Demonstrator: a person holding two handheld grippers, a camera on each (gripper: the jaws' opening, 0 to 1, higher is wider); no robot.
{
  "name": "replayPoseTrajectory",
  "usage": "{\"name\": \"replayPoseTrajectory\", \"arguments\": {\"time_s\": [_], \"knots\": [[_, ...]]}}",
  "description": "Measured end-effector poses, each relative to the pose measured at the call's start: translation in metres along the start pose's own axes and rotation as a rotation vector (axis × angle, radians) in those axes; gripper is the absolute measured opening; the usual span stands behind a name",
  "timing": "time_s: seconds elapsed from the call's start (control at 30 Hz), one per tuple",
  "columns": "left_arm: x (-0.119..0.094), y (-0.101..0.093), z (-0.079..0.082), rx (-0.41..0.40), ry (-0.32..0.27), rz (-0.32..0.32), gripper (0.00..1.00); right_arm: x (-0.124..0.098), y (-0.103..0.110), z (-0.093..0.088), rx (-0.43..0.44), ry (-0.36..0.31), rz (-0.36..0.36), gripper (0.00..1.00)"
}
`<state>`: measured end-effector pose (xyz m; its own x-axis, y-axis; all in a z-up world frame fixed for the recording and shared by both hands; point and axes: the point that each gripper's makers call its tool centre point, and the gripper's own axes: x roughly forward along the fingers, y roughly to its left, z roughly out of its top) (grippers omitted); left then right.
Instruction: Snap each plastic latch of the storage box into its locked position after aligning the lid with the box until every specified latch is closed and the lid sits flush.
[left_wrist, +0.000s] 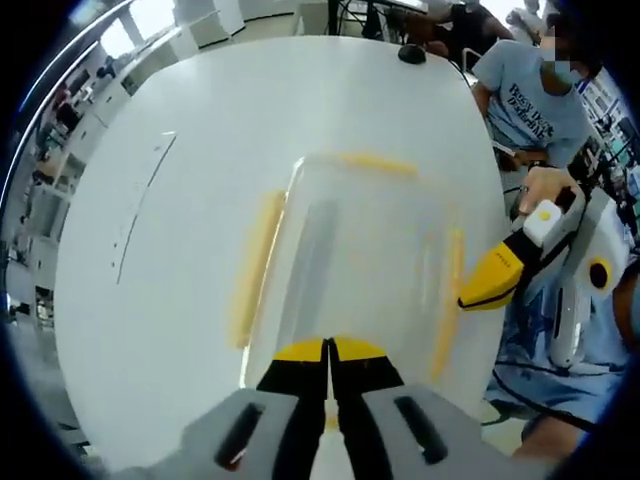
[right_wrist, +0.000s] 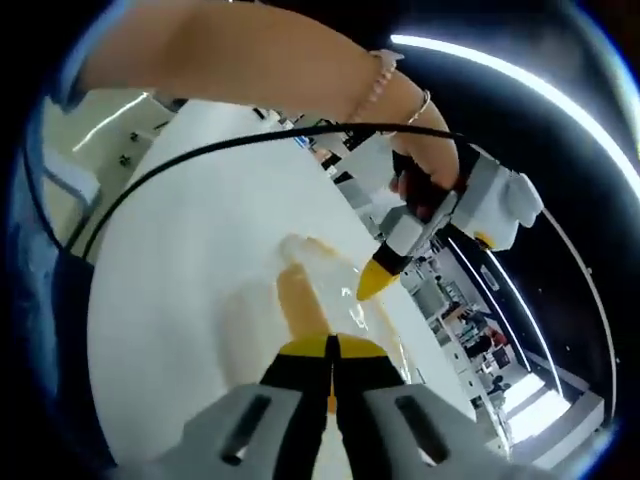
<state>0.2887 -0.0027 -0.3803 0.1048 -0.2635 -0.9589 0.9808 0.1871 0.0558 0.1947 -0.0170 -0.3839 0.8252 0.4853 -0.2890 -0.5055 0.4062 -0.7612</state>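
Observation:
A clear storage box (left_wrist: 370, 260) with its lid on lies on the white table (left_wrist: 250, 100). Yellow latches run along its left side (left_wrist: 255, 270), far side (left_wrist: 375, 163) and right side (left_wrist: 450, 300). My left gripper (left_wrist: 328, 350) is shut, its yellow tips over the box's near edge. My right gripper (left_wrist: 470, 300) comes in from the right, its shut yellow tip at the right latch. In the right gripper view, my right gripper (right_wrist: 330, 348) is shut just above a yellow latch (right_wrist: 300, 300) on the box (right_wrist: 345, 300), and the left gripper (right_wrist: 368, 290), held in a hand, points down at the lid.
A person in a blue T-shirt (left_wrist: 530, 90) sits at the table's far right edge. A small black object (left_wrist: 411, 53) lies near the far rim. A black cable (right_wrist: 200, 160) arcs over the table. Bare tabletop stretches left of the box.

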Motion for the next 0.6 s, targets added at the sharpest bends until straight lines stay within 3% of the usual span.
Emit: {"name": "replayPoseTrajectory", "arguments": {"time_s": [0.23, 0.6], "knots": [[0.000, -0.001, -0.003, 0.000, 0.032, 0.010, 0.02, 0.004, 0.019, -0.008, -0.014, 0.043, 0.002, 0.00], [0.000, -0.001, -0.005, 0.023, 0.032, 0.015, 0.02, 0.003, 0.021, -0.006, -0.024, 0.055, -0.075, 0.00]]}}
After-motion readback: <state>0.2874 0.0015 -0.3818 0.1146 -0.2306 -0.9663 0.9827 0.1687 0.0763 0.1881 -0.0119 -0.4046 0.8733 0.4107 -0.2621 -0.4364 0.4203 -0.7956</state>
